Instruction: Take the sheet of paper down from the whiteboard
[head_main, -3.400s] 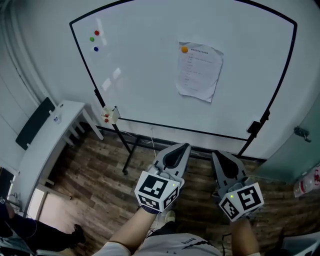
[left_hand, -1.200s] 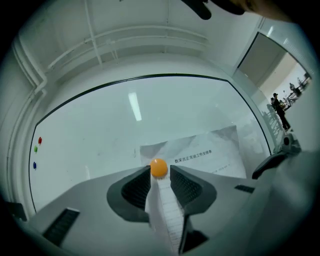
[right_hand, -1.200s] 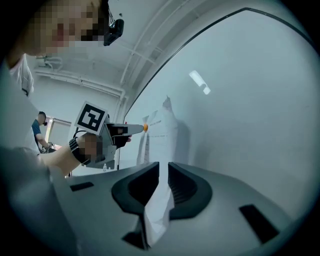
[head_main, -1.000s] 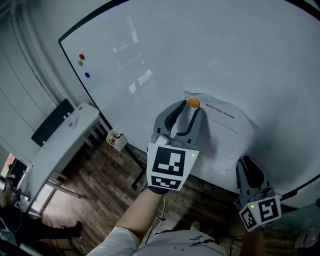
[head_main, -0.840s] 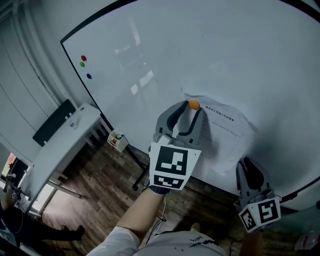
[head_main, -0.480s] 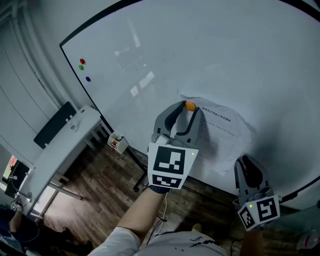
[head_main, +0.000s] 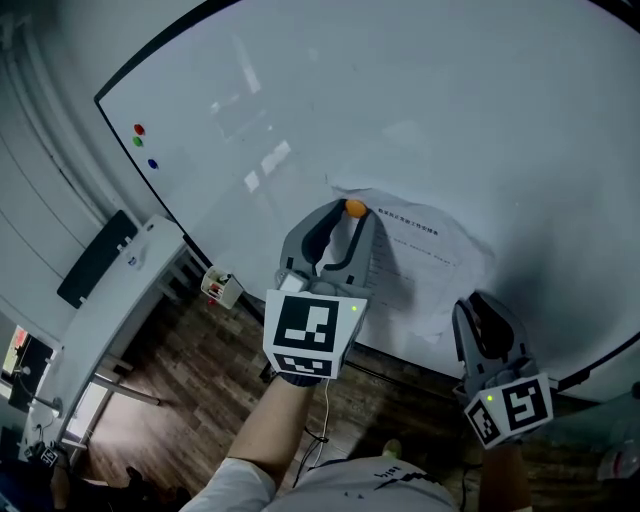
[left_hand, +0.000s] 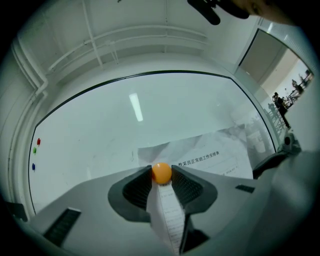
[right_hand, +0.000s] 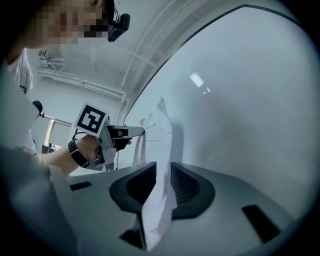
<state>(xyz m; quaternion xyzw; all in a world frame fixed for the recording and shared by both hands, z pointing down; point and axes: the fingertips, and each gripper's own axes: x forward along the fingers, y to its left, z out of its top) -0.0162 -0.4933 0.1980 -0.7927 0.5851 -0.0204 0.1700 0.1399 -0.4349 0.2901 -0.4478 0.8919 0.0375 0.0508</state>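
Note:
A printed sheet of paper (head_main: 430, 262) hangs, creased, on the whiteboard (head_main: 480, 110). An orange round magnet (head_main: 355, 208) sits at its top left corner. My left gripper (head_main: 352, 214) is raised to that corner, its jaws shut on the orange magnet (left_hand: 161, 171), with the sheet (left_hand: 215, 157) behind and below it. My right gripper (head_main: 474, 303) is at the sheet's lower right. In the right gripper view its jaws (right_hand: 163, 171) are shut on the sheet's lower edge (right_hand: 159, 197), and the left gripper (right_hand: 131, 132) shows further up the board.
Red (head_main: 138, 130), green (head_main: 138, 143) and blue (head_main: 152, 163) magnets sit at the board's top left. A small holder (head_main: 221, 288) hangs at the board's lower left corner. A white desk (head_main: 105, 310) stands to the left on the wooden floor (head_main: 190, 400).
Since 3.4 s ago both grippers rose from low in front of the board to the sheet. Over the last second they hold their places; the view has shifted slightly.

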